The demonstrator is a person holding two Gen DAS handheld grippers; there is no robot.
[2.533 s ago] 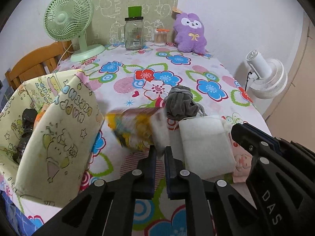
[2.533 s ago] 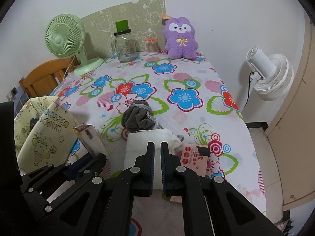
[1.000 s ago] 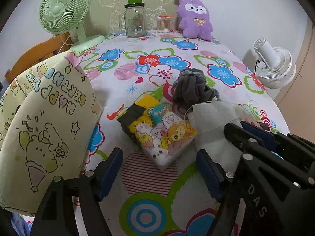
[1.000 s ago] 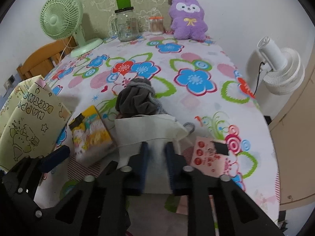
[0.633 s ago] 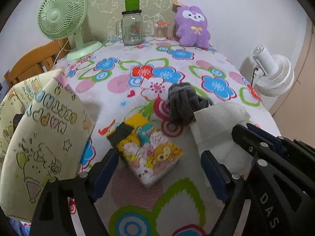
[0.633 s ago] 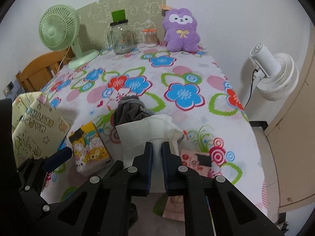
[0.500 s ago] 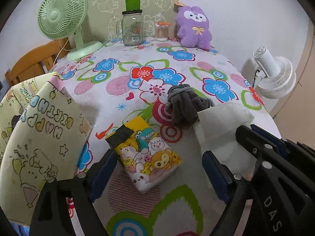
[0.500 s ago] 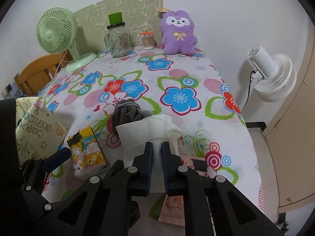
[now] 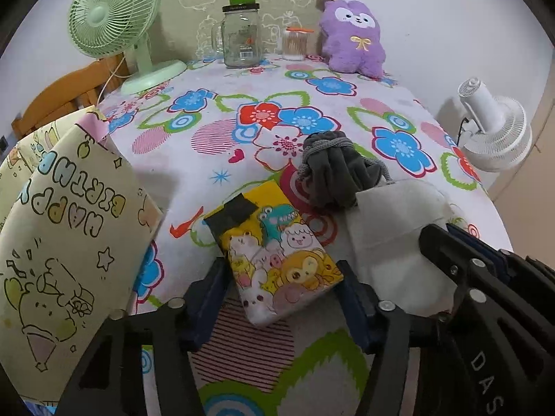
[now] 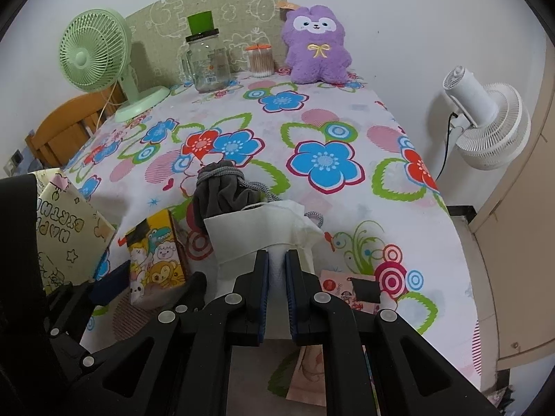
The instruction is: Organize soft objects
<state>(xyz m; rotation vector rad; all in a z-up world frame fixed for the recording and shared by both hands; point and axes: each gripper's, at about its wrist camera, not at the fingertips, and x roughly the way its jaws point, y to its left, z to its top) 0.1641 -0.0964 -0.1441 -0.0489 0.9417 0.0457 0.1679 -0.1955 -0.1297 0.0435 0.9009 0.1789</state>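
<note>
The right gripper [image 10: 276, 270] is covering the white cloth's [image 10: 256, 232] near end; the gift bag [image 9: 59, 242] is running off-frame.

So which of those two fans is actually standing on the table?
The mint-green fan, standing on its round base at the far left corner of the flowered table. The white fan stands off the table's right edge, beyond it by the wall.

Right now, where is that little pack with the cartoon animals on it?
In the left wrist view the cartoon pack lies on the flowered tablecloth, between the closing left gripper jaws, just in front of the grey pouch.
</note>
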